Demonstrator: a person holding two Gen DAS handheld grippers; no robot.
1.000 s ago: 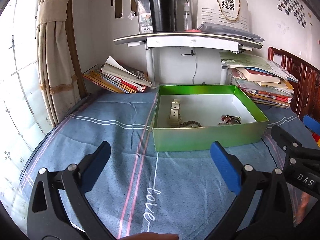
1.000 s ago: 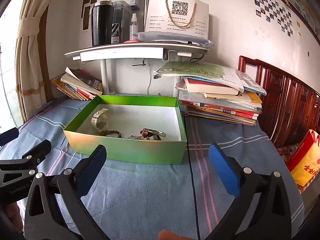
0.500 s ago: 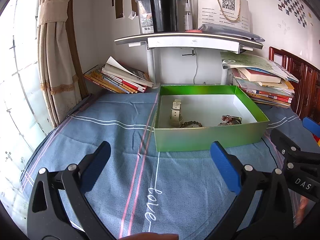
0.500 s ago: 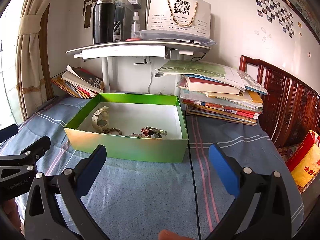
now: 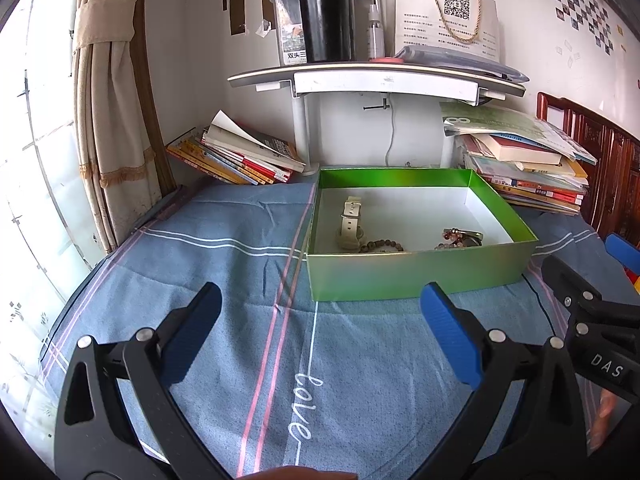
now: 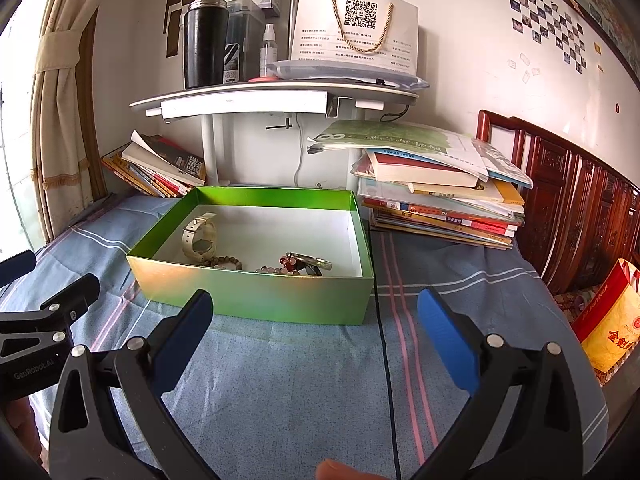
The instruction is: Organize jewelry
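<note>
A green open box (image 5: 420, 276) (image 6: 256, 296) with a white floor sits on the blue cloth. Inside lie a cream wristwatch (image 5: 351, 224) (image 6: 199, 236), a brown bead bracelet (image 5: 382, 246) (image 6: 228, 260) and a pink-red bead bracelet with a metal bangle (image 5: 460, 238) (image 6: 304, 264). My left gripper (image 5: 320, 336) is open and empty, short of the box's near left corner. My right gripper (image 6: 314, 336) is open and empty too, in front of the box's near wall. Each gripper shows at the edge of the other's view.
Stacks of books (image 6: 436, 196) lie right of the box, more books (image 5: 240, 156) at its left by a curtain (image 5: 108, 112). A white shelf (image 5: 376, 80) with a black flask stands behind. A thin black cable (image 6: 386, 360) runs over the cloth. A red-yellow bag (image 6: 608, 320) sits far right.
Both grippers have drifted back slightly from the box and stayed open. The jewelry in the box has not moved.
</note>
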